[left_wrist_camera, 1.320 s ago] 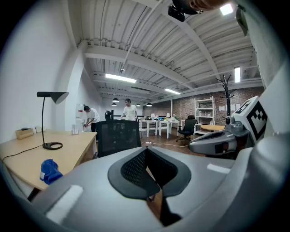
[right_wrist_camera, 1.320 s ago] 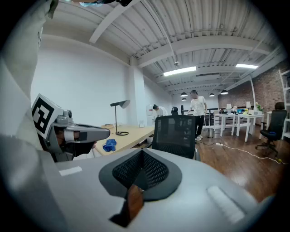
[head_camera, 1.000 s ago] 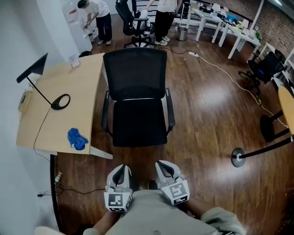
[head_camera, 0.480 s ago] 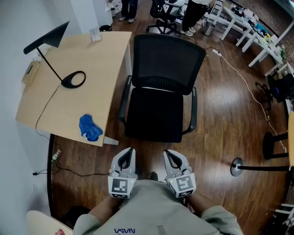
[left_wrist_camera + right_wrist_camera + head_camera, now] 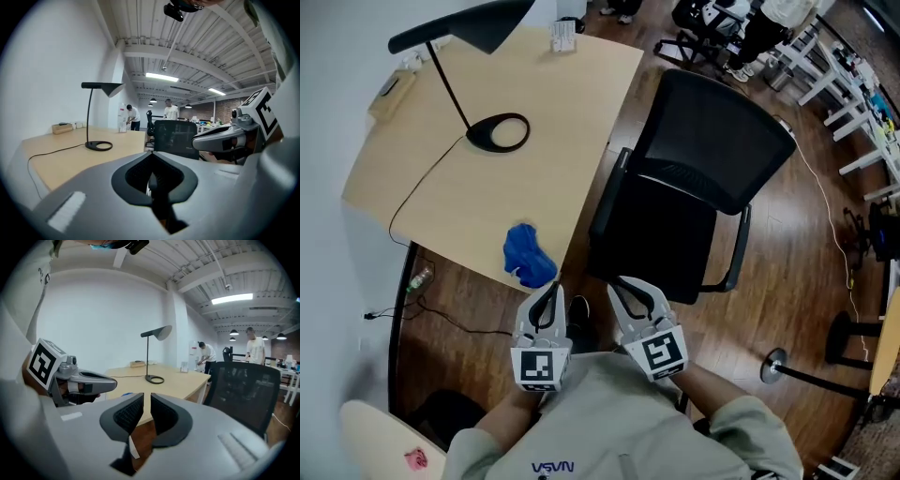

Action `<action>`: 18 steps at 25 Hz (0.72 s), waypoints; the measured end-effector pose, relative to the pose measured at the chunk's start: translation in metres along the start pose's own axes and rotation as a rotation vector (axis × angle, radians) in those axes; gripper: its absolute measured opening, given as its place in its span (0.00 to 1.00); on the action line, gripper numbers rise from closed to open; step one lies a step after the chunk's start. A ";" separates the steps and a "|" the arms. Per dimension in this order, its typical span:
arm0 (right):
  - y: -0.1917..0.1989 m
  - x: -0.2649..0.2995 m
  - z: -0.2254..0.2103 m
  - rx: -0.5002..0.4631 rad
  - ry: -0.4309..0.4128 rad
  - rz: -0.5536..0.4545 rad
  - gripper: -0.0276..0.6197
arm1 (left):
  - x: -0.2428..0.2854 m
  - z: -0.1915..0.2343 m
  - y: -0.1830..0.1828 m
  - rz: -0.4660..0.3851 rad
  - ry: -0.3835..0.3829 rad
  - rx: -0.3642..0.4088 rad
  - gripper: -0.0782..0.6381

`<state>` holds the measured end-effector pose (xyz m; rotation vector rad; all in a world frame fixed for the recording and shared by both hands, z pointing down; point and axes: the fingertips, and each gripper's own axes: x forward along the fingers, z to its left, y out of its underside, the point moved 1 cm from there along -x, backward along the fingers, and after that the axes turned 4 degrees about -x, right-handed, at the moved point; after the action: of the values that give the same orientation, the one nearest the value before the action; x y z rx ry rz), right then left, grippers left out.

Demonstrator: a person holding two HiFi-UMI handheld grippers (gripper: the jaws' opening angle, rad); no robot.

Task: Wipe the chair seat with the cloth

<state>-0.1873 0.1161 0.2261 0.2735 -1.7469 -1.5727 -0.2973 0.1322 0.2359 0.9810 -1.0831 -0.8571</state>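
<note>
So far: the blue cloth (image 5: 528,257) is not picked up, so wiping looks not yet begun.
Cloth: a crumpled heap at the near edge of the worktop (image 5: 487,202), lower centre-left of the head view.
Chair seat (image 5: 652,239): black and bare, just right of the worktop, at frame centre.
Left tongs (image 5: 549,296): just below the cloth, closed and empty.
Right tongs (image 5: 630,291): just below the seat's front edge; the jaws have just been opening to a narrow gap with nothing between them.
Risk, cloth: it lies at the very edge, so a nudge from closed or barely parted jaws would likely push it off onto the floor.
Risk, grip: pinching only a loose fold could let it slip free mid-wipe.
Risk, chair: pressing hard could make the seat swivel or shift away.
</note>
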 end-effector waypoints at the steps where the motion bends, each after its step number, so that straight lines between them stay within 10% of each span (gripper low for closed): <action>1: -0.004 0.016 0.008 -0.011 -0.031 0.003 0.12 | -0.001 0.015 0.001 0.012 -0.023 -0.005 0.11; 18: 0.035 0.189 0.106 -0.093 -0.382 0.135 0.32 | -0.006 0.143 0.053 0.046 -0.409 -0.123 0.11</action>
<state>-0.3760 0.0891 0.3360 -0.2012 -1.9216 -1.6797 -0.4319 0.1249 0.3072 0.6902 -1.3743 -1.1022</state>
